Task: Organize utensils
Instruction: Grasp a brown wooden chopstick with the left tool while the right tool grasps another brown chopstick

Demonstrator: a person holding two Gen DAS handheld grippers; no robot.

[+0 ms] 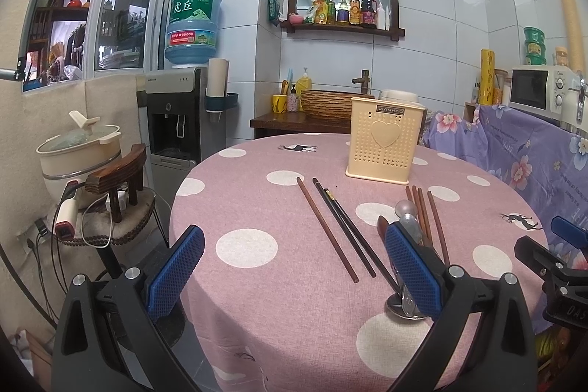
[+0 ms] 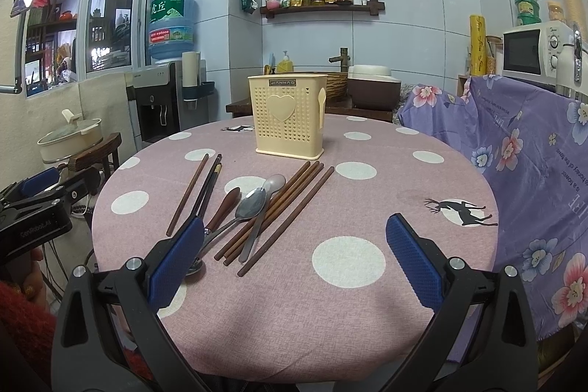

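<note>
A cream perforated utensil holder stands upright at the far side of the round pink dotted table. Flat on the cloth lie one brown chopstick and a black pair. Beside them are several brown chopsticks, a metal spoon, a pale spoon and a wooden-handled spoon. My left gripper hovers open near the table's left front, its right finger over the spoons. My right gripper is open above bare cloth, just right of the utensils.
A purple floral cloth covers furniture on the right, under a microwave. A wooden chair with a pot and cables sits left of the table. A water dispenser and sink counter stand behind.
</note>
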